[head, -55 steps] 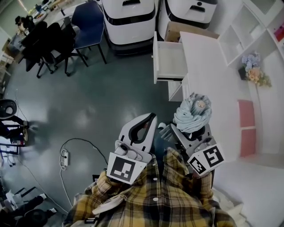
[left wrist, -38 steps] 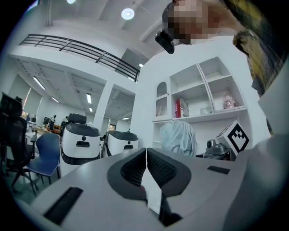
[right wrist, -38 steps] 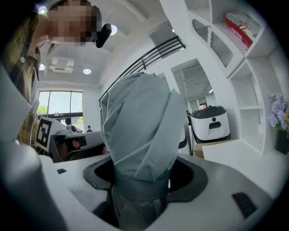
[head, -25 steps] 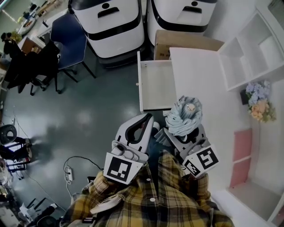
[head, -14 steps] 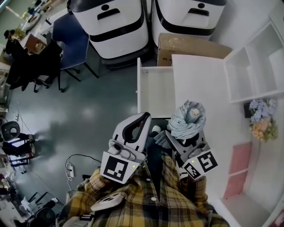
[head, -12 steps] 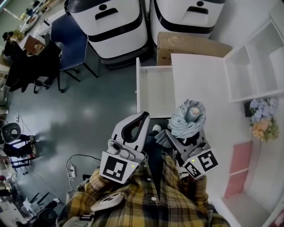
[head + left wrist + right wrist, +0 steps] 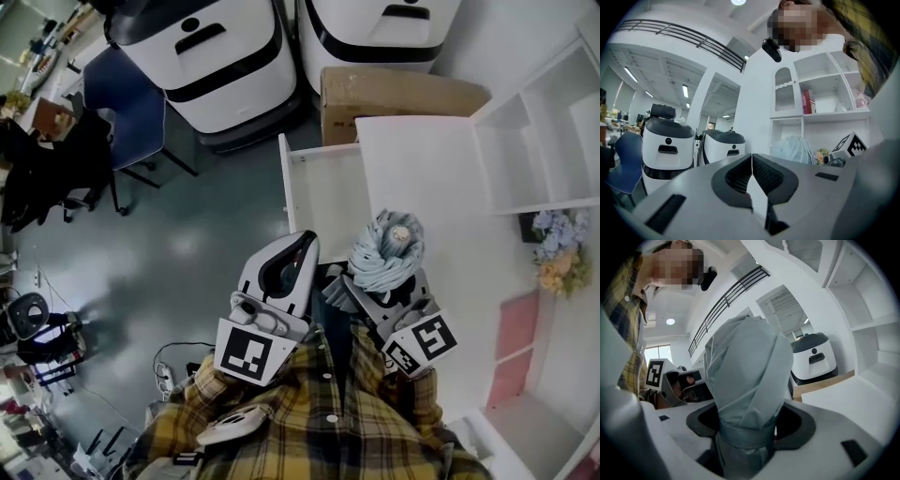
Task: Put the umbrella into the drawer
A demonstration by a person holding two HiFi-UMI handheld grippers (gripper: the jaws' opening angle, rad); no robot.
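Far left of head view: one blue chair [image 7: 131,108], dark chairs beyond it, none task-relevant. Rightwards along top: two white machines [image 7: 202,47] side by side, plus one cardboard box [image 7: 398,92] at foot of the right-hand one.

Centre-left: left gripper [image 7: 306,242], one of two. Carries nothing. Shut tight along a thin seam in left gripper view [image 7: 751,171]. Tip just short of drawer's near end.

Next right: drawer [image 7: 284,183], one only, pulled out leftwards from white desk [image 7: 431,178]. Open face up, long side running away from person. No contents made out inside.

Right of centre: right gripper [image 7: 380,286], clamped on umbrella [image 7: 386,251]. One umbrella: folded, pale grey-blue, strap round lower part. Same hold in right gripper view [image 7: 750,427], w/ umbrella [image 7: 745,376] gripped at strapped end and rising straight out along jaw line. Seen almost end-on from head view, so long axis approx upright, tipped a little fwd.

Key relation: drawer ahead of and slightly left of loaded gripper, near but not beneath it. Umbrella level w/ desk's near corner in picture, not over drawer cavity. Judgement: needs a carry fwd-left, then long axis tipped down to lie along drawer's long side. Right gripper the obvious one for it. Left gripper approx as near to drawer, free to steady its front panel.

Far right: one white shelf unit [image 7: 553,103], one bunch of flowers [image 7: 555,253].
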